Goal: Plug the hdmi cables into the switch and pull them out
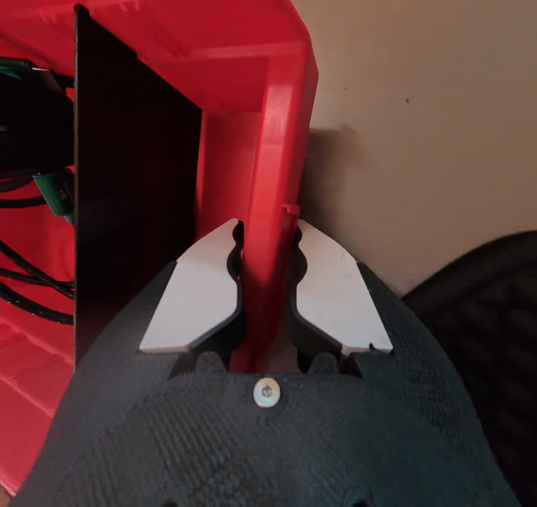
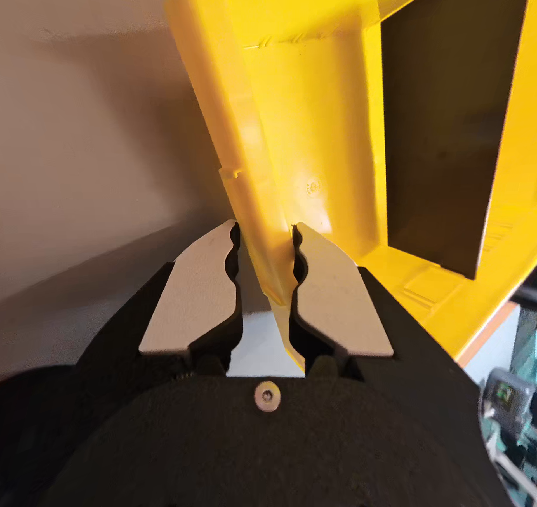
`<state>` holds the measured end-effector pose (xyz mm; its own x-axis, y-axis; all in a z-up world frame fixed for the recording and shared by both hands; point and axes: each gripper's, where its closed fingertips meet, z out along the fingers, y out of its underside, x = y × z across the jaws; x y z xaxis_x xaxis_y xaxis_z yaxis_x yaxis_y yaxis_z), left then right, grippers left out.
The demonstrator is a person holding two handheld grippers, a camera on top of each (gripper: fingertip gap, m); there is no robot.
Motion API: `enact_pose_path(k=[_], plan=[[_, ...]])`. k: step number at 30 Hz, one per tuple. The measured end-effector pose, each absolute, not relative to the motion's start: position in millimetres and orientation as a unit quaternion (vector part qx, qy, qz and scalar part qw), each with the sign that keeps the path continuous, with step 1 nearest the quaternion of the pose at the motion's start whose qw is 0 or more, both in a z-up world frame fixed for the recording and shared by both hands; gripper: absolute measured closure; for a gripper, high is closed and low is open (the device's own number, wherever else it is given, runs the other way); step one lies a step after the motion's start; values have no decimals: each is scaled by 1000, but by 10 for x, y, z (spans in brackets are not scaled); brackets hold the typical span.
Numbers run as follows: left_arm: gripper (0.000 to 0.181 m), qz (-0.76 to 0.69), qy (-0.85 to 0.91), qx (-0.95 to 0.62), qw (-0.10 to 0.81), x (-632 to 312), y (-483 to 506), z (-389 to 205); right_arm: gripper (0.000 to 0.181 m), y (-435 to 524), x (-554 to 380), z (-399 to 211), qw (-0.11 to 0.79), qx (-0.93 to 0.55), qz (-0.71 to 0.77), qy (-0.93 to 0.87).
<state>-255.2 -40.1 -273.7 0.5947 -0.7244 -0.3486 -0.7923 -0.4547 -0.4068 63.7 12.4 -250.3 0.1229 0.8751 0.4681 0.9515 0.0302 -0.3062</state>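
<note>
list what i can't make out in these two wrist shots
- Left wrist view: the cables and green-tipped plugs are cut off by the left edge; a black divider in the red bin hides the rest. No switch is identifiable.
- Right wrist view: past the yellow bin, the items at the lower right are blurred and cut off.

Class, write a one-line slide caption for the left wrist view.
Left claw grips the red bin wall; cables lie inside.
</note>
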Motion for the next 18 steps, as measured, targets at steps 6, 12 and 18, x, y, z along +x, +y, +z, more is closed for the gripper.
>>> enact_pose_path(k=[6,12,18], plan=[[149,77,410,-867,273,-2554,-83,-2736,148,536,1084,-2550,282,-729,-133,-609],[149,82,384,-878,272,-2691,258,-2735,150,1185,1257,-2588,286,-747,-161,-578],[147,125,382,-868,292,-2930,578,-2709,143,1263,817,-2088,400,-764,-36,-505]])
